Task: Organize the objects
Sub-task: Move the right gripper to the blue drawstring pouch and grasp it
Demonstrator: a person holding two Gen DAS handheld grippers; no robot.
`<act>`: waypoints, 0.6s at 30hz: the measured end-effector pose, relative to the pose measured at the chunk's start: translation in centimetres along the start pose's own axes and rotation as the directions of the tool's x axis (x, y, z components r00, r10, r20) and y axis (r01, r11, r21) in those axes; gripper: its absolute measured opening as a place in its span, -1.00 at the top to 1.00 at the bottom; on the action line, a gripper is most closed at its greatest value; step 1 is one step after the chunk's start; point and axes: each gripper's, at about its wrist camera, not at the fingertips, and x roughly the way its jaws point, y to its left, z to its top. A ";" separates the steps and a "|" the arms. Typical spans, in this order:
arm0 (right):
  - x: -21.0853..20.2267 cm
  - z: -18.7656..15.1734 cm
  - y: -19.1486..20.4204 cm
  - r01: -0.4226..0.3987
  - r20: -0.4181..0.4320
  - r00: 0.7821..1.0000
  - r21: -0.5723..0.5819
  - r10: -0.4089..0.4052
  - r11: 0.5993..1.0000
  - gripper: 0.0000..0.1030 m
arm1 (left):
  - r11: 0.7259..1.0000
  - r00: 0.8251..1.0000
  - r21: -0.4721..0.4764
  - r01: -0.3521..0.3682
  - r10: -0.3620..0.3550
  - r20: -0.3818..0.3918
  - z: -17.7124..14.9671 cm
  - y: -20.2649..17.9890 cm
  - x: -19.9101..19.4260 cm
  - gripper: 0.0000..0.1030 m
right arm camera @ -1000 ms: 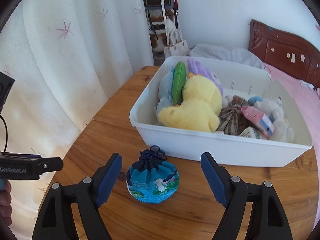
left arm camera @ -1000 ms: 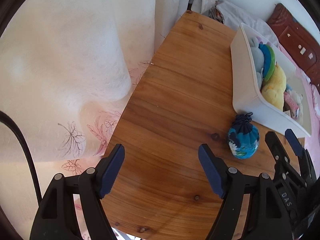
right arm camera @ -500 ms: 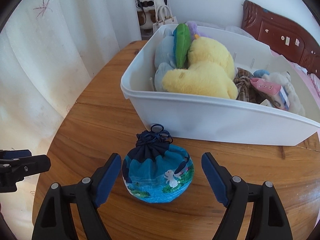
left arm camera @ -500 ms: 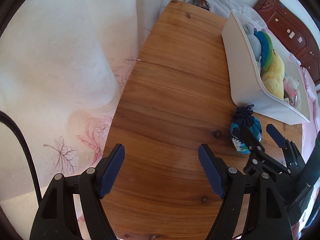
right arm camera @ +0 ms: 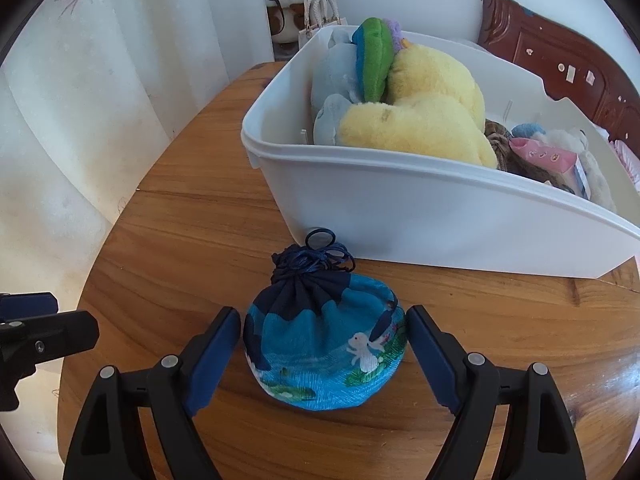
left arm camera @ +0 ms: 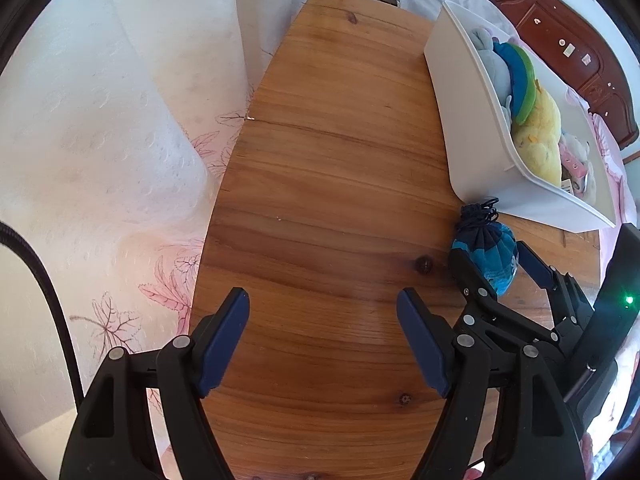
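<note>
Right gripper (right arm camera: 322, 354) stood released, its jaws straddling the pouch (right arm camera: 326, 340) on the table (right arm camera: 192, 224), pads not yet pressing. Left gripper (left arm camera: 322, 344) hung agape over bare wood. Pouch looked soft, light and squashy; best pinched across its belly. Bin (right arm camera: 440, 220) of plush toys stood just behind, cord (right arm camera: 316, 258) near its wall.

Both the left gripper (left arm camera: 323, 344) and right gripper (right arm camera: 322, 354) gape, tilted downward.
</note>
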 end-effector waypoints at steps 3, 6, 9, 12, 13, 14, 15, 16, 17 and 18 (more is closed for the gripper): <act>0.2 0.0 -0.1 0.001 -0.006 1.000 0.012 -0.001 1.000 -0.65 | 1.000 1.000 -0.001 0.004 -0.004 -0.003 0.1 0.2 0.0 -0.54; 0.5 0.0 -0.3 -0.002 -0.026 1.000 0.024 0.003 1.000 -0.64 | 1.000 1.000 0.003 0.011 -0.011 -0.008 0.4 0.3 -0.2 -0.54; 0.7 -0.1 -0.5 -0.004 -0.045 0.999 0.026 0.005 1.000 -0.58 | 1.000 1.000 0.014 0.015 -0.015 -0.004 0.5 0.4 -0.8 -0.54; 0.6 -0.2 -0.7 -0.013 -0.049 0.999 0.032 0.014 0.999 -0.53 | 0.999 1.000 0.026 0.018 -0.018 0.005 0.6 0.4 -1.3 -0.54; 0.5 -0.3 -0.7 -0.012 -0.053 0.999 0.030 0.014 0.999 -0.52 | 0.999 1.000 0.028 0.020 -0.020 0.006 0.6 0.5 -1.4 -0.54; 0.4 -0.3 -0.7 -0.009 -0.056 0.998 0.027 0.011 1.000 -0.49 | 0.999 1.000 0.029 0.023 -0.023 0.007 0.5 0.5 -1.5 -0.54; 0.3 -0.4 -0.7 -0.007 -0.061 0.998 0.024 0.008 1.000 -0.49 | 0.999 1.000 0.030 0.024 -0.024 0.007 0.3 0.6 -1.6 -0.54; 0.3 -0.4 -0.7 -0.009 -0.068 0.998 0.023 0.011 1.000 -0.48 | 0.999 1.000 0.032 0.023 -0.024 0.005 0.3 0.6 -1.7 -0.54; 0.2 -0.5 -0.7 -0.020 -0.077 0.997 0.024 0.022 1.000 -0.46 | 0.999 1.000 0.034 0.020 -0.020 0.000 0.4 0.6 -1.7 -0.54; 0.1 -0.6 -0.8 -0.036 -0.087 0.995 0.028 0.038 0.999 -0.45 | 0.999 1.000 0.037 0.013 -0.013 -0.005 0.4 0.6 -1.8 -0.54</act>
